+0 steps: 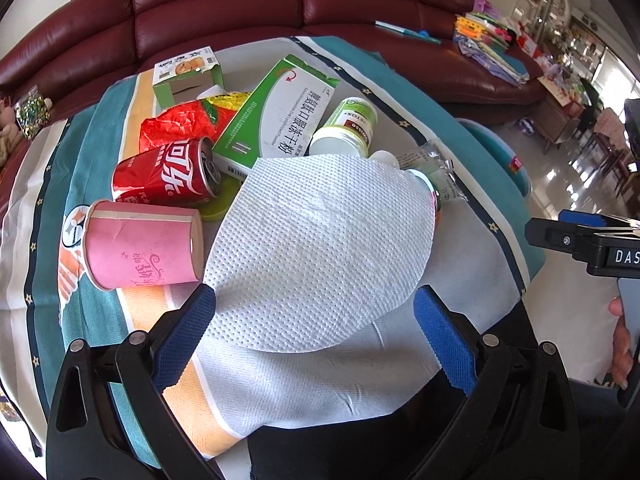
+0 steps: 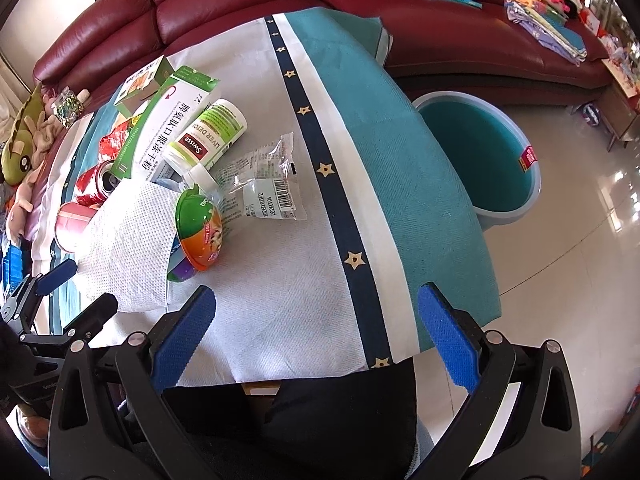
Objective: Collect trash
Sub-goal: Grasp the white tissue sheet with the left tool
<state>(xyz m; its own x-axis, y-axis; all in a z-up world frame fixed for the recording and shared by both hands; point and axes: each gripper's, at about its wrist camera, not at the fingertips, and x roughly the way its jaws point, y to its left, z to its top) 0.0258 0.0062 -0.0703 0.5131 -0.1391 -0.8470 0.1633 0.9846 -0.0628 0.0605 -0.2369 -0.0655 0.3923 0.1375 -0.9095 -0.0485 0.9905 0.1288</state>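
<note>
The left gripper [image 1: 314, 336] hung with its blue-padded jaws spread wide and nothing between them, low in the left wrist view, just before the near edge of a white embossed paper towel [image 1: 316, 248] draped over part of the litter. Left of the towel lay a pink paper cup [image 1: 140, 246] on its side, and above it a red dented soda can [image 1: 168, 178], also tipped over. A crumpled red foil wrapper [image 1: 176, 124] and a green-and-white medicine carton [image 1: 276, 116] sat further up the frame, with a small open green cardboard box [image 1: 186, 76] near the top left.

The right gripper [image 2: 316, 340] was likewise released and empty, over the pale tablecloth [image 2: 280, 312] (teal-edged, with a dark star-dotted band). In the right wrist view a white bottle with a green label [image 2: 208, 136] lay beside a clear plastic sachet [image 2: 268, 176], and an orange-and-green plastic cup [image 2: 200, 232] leaned against the towel. A teal plastic bin [image 2: 480, 152] stood on the floor at the right, beyond the table's edge.
</note>
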